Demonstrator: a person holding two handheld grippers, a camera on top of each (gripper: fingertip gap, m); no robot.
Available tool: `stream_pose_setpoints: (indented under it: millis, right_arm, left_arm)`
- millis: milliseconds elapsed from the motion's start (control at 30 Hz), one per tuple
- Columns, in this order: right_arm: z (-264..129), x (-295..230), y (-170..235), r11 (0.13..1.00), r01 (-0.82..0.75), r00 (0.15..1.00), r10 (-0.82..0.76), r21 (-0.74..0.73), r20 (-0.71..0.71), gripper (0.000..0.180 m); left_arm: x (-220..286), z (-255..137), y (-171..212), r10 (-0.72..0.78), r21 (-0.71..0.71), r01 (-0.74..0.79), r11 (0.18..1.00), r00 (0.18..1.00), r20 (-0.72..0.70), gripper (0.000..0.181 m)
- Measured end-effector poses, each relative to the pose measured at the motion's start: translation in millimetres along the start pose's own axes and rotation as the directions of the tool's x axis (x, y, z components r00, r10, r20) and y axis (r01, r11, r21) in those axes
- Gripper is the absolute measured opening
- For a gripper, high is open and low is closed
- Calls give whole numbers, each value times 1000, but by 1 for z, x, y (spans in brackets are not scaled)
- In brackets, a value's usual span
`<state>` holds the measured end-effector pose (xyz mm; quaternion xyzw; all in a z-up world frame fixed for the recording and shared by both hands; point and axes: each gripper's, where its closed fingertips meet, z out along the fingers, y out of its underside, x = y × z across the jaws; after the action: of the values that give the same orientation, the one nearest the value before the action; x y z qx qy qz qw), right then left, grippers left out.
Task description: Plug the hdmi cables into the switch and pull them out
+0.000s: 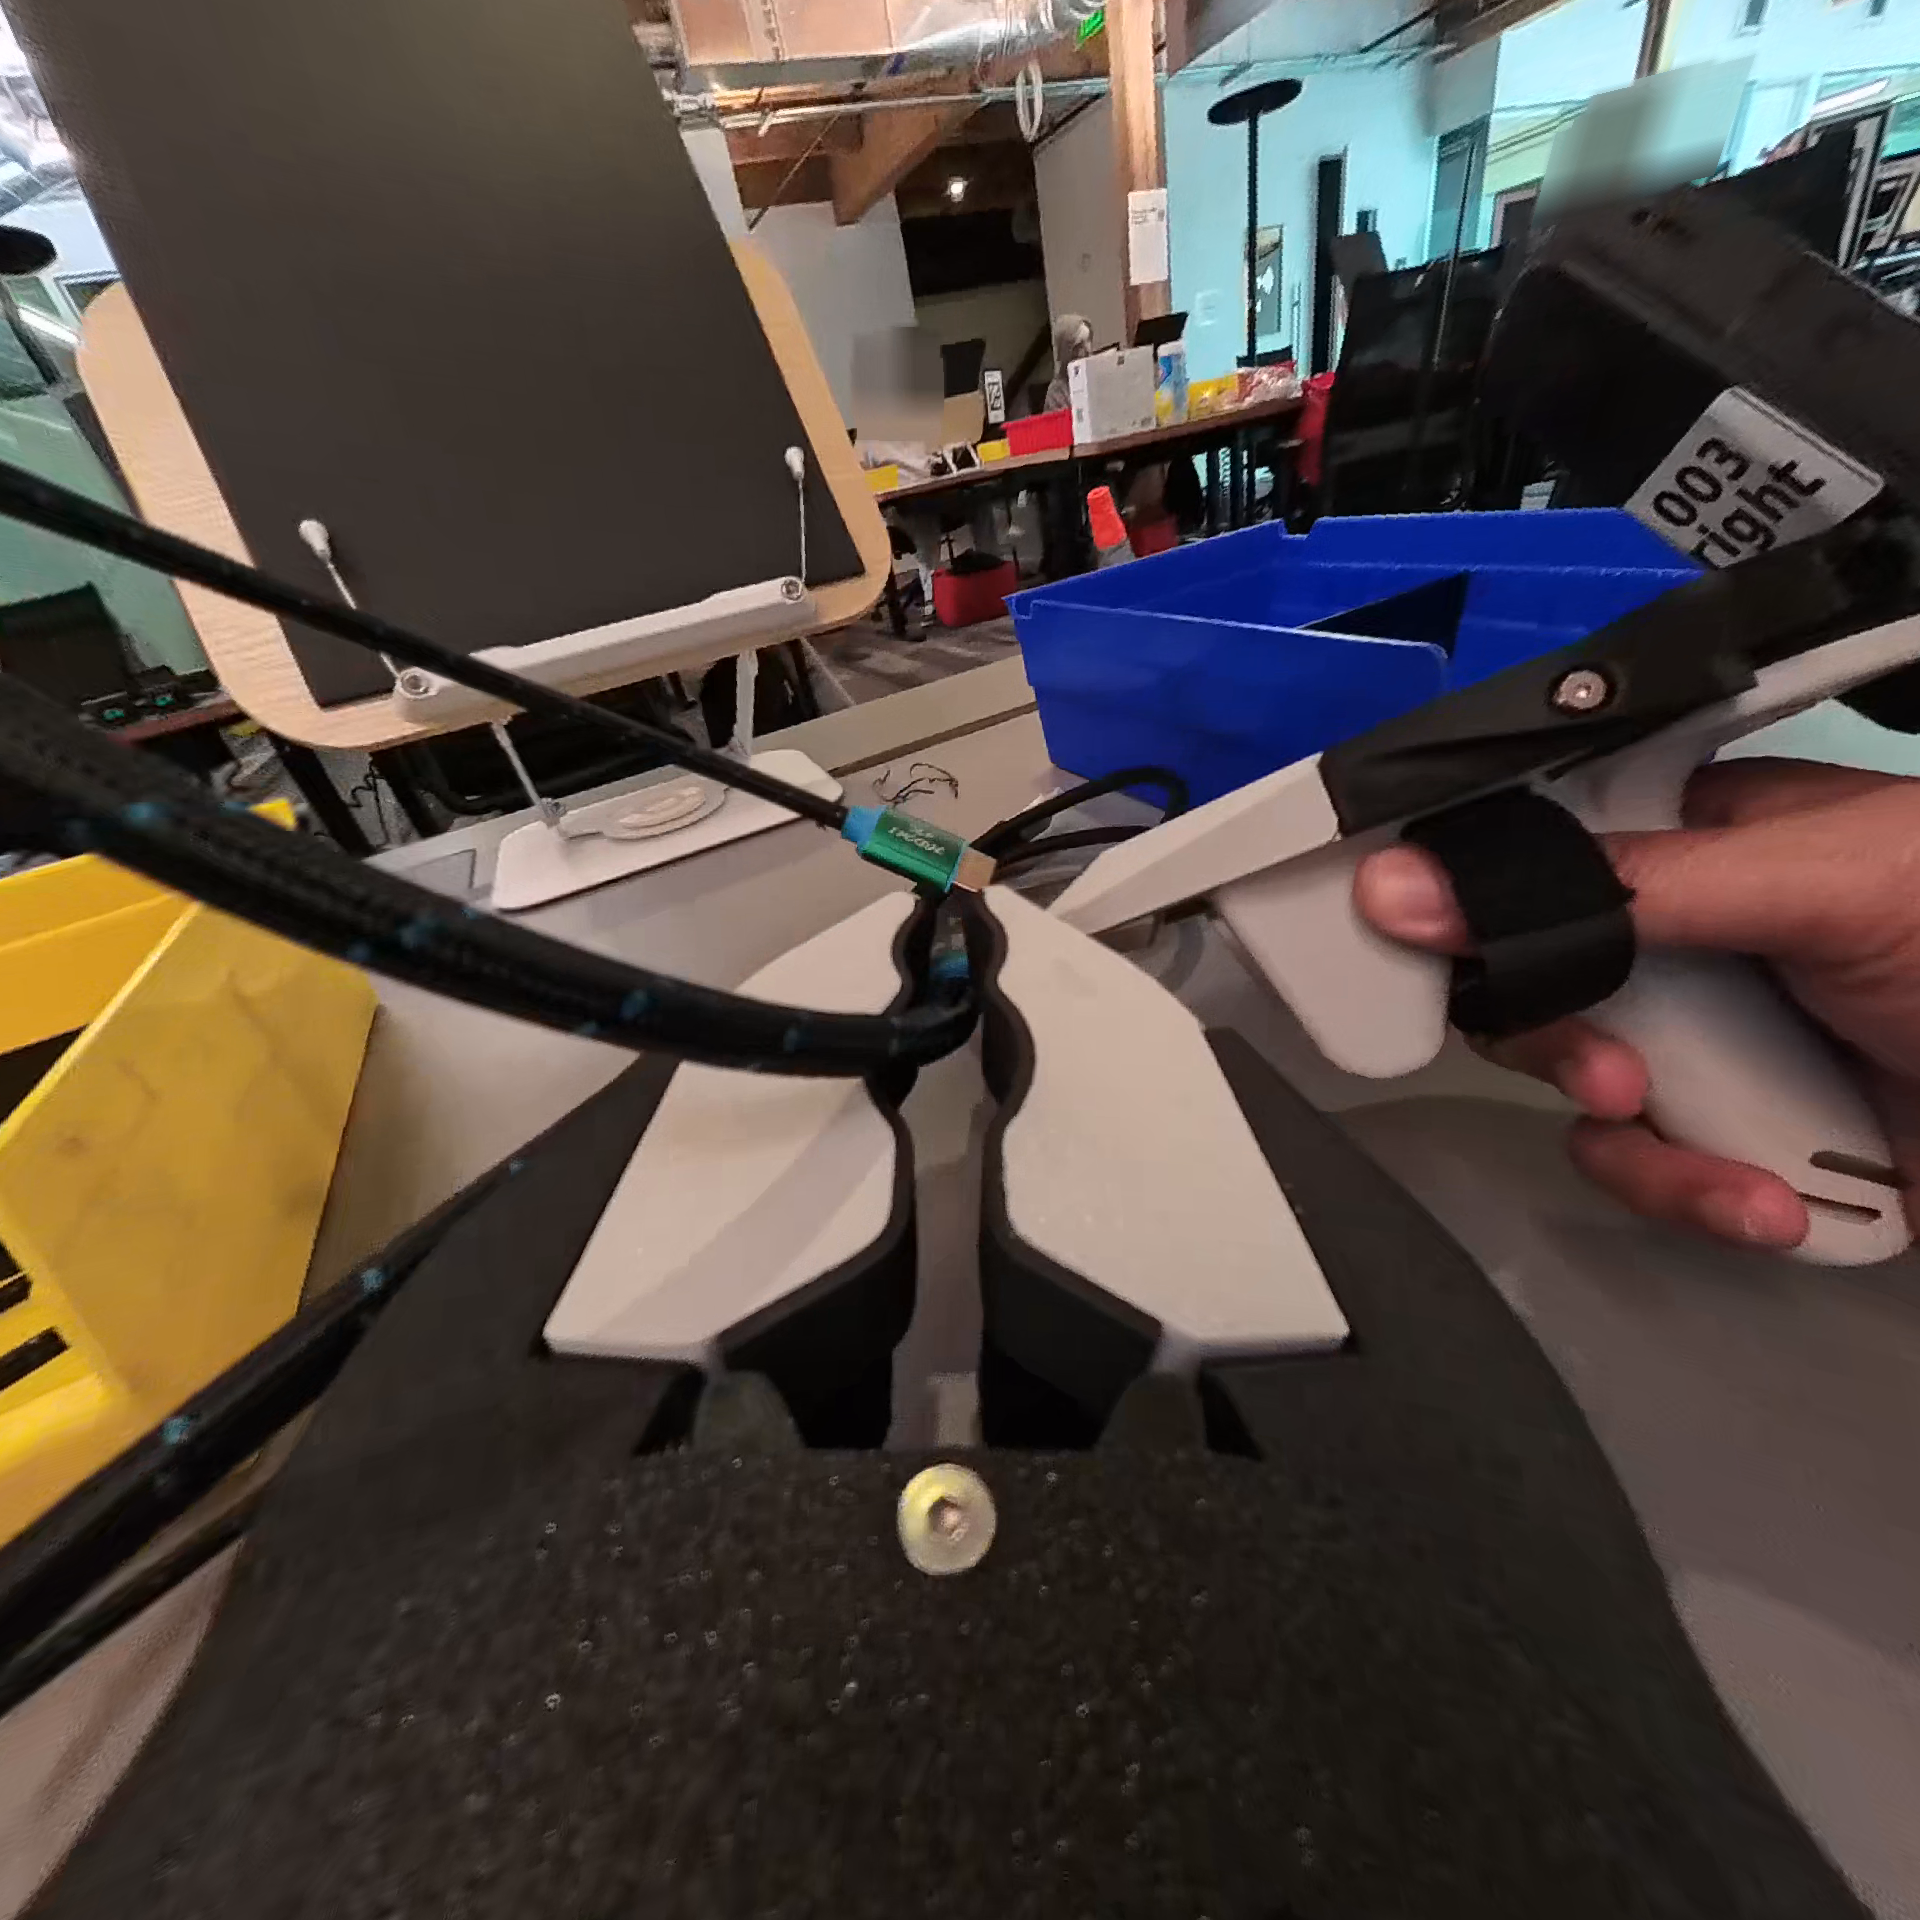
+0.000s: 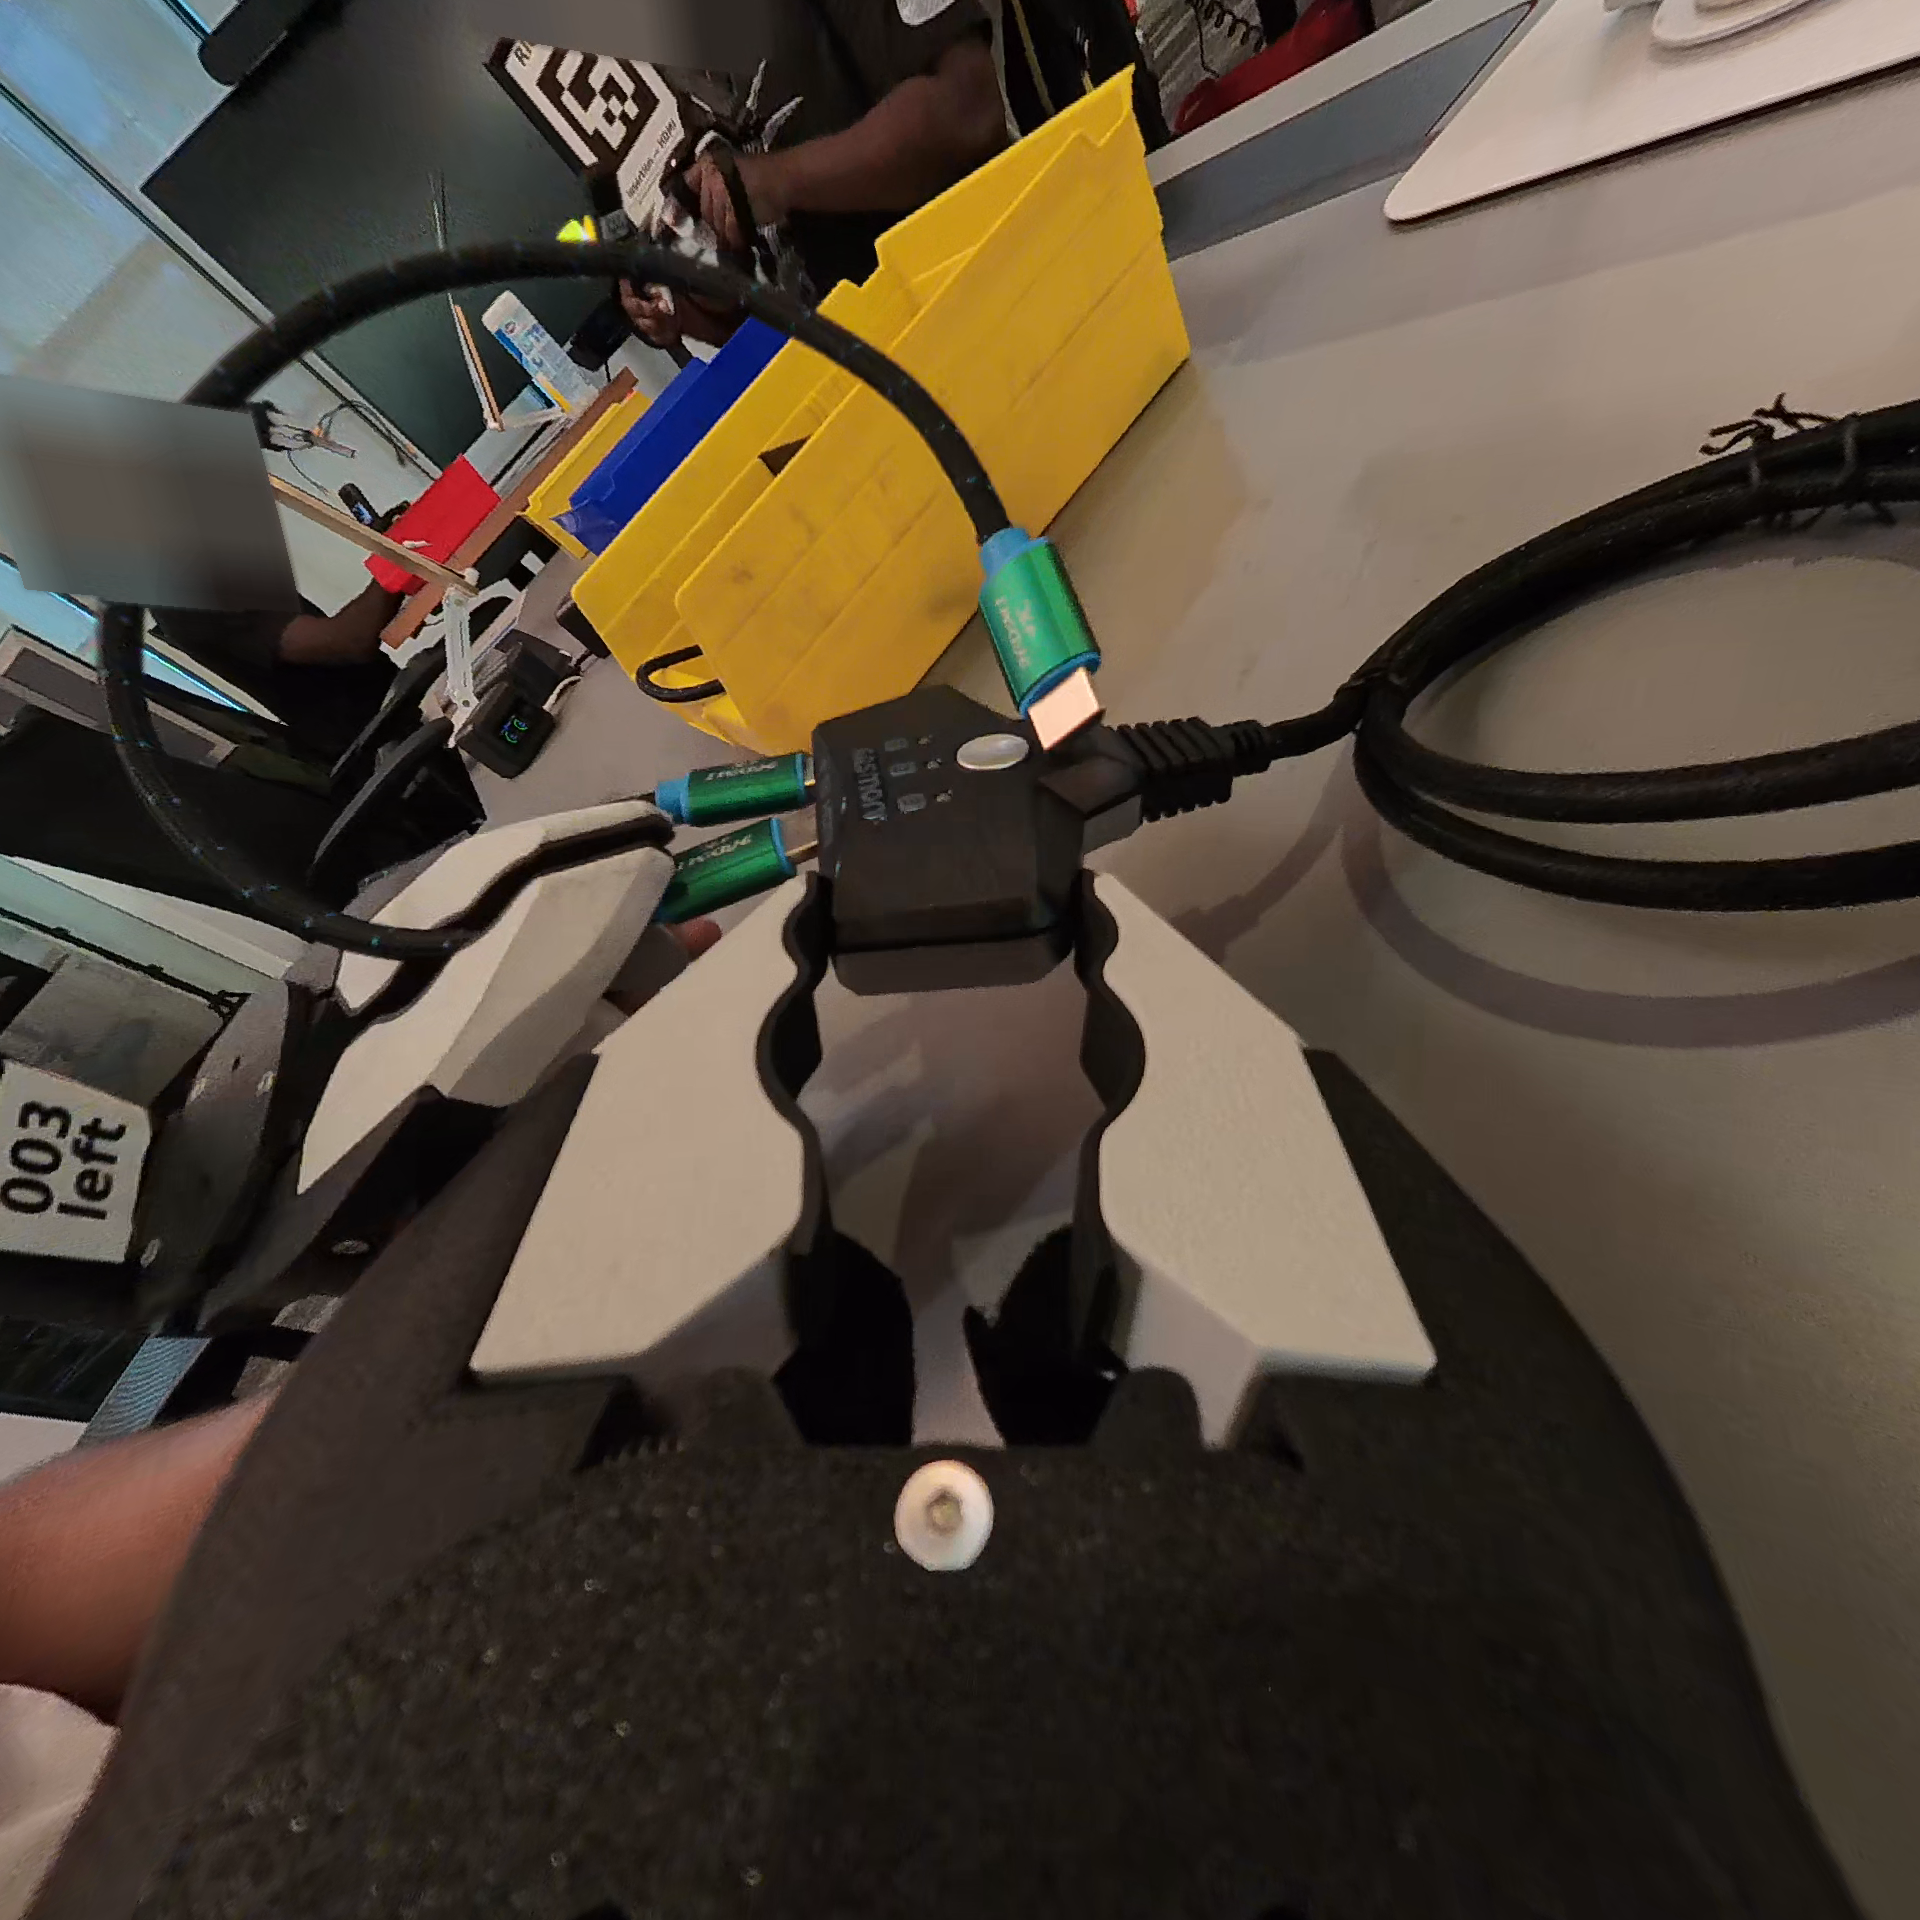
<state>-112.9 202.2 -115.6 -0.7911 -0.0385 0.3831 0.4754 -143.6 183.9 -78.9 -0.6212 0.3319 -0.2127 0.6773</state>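
My right gripper (image 2: 945, 909) is shut on the near end of the black HDMI switch (image 2: 935, 831), which it holds just above the grey table (image 2: 1455, 1247). Two green HDMI plugs sit at the switch's left side, an upper one (image 2: 740, 781) and a lower one (image 2: 722, 864). My left gripper (image 1: 954, 925), which also shows in the right wrist view (image 2: 634, 847), is shut on the black braided cable (image 1: 623, 997) right behind the lower plug. A third green plug (image 2: 1039, 634) hangs free over the switch and shows in the left wrist view too (image 1: 914, 847). The right gripper (image 1: 1143, 862) reaches in from the right.
A yellow bin (image 2: 935, 416) stands left of the switch (image 1: 156, 1091) and a blue bin (image 1: 1299, 644) at the back right. A dark board on a white stand (image 1: 436, 364) is behind. The switch's own black cable (image 2: 1558, 790) lies coiled on the right. A hand (image 1: 1766, 987) holds the right gripper.
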Motion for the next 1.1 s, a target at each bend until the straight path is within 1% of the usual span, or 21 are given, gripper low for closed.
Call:
stream_pose_setpoints:
  millis: [200,400,533,633,767,867,967,1033,1100]
  right_arm:
    - [0,1,1,1000,22,1000,-23,-10,-11,48]
    - [2,0,3,1000,8,1000,-8,-18,4,48]
    - [2,-3,2,1000,-1,1000,1,-15,25,47]
    - [1,-4,2,1000,-1,1000,1,-14,27,47]
    - [1,-5,2,1000,6,1000,-5,-14,30,47]
    - [1,-5,3,1000,20,1000,-19,-20,23,47]
    - [0,-3,-1,1000,9,1000,-9,-2,24,47]
    - [-1,-2,0,1000,8,1000,-8,-5,24,48]
    - [1,-4,3,1000,12,999,-12,-23,31,47]
  left_arm:
    - [3,0,5,-26,-112,24,993,999,-21,9]
    - [3,-2,7,-29,-207,30,978,1000,10,15]
    - [5,-4,4,-16,-243,18,970,1000,10,17]
    - [7,-5,5,-28,-272,29,962,1000,6,26]
    - [8,-7,5,-31,-286,38,957,999,29,31]
    - [6,-10,8,-50,-292,64,954,997,57,29]
    - [3,-13,10,-79,-307,97,947,994,73,15]
    - [3,-13,9,-106,-294,122,948,992,70,14]
    - [4,-10,14,-96,-313,111,943,993,63,12]
